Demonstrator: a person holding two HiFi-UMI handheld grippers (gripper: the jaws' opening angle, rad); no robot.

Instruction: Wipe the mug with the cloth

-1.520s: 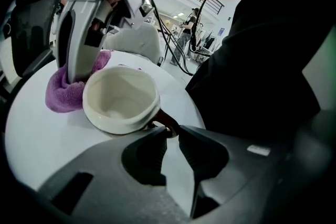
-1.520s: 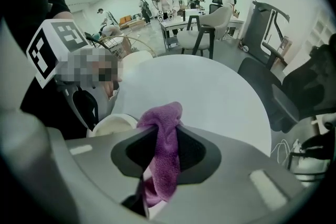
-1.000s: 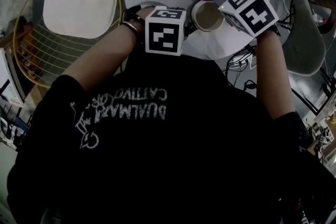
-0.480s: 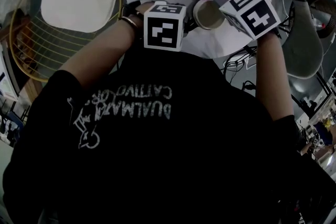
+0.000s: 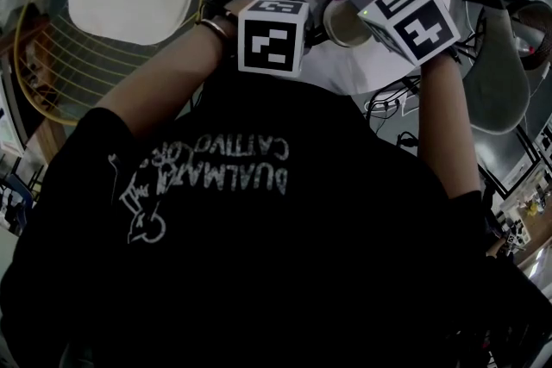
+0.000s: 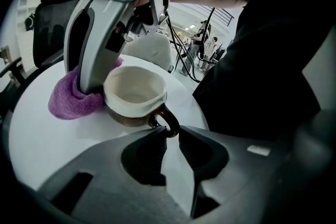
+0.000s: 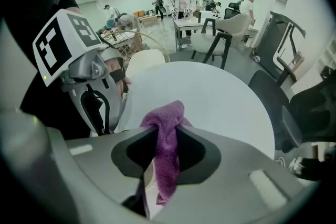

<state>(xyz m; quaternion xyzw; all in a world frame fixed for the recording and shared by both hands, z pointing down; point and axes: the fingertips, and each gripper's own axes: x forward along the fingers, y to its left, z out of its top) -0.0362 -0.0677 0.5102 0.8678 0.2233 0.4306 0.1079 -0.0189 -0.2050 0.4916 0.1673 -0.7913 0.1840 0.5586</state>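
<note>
The mug [image 6: 135, 93] sits on the round white table [image 6: 37, 139], its smooth cream interior bare and its outer wall glazed dark brown. The left gripper [image 6: 171, 131] has its fingers clenched on the looped handle [image 6: 167, 120]. The right gripper [image 7: 167, 131] has its fingers grasping a soft purple terry cloth [image 7: 167, 162], which is bunched against the mug's side.
</note>
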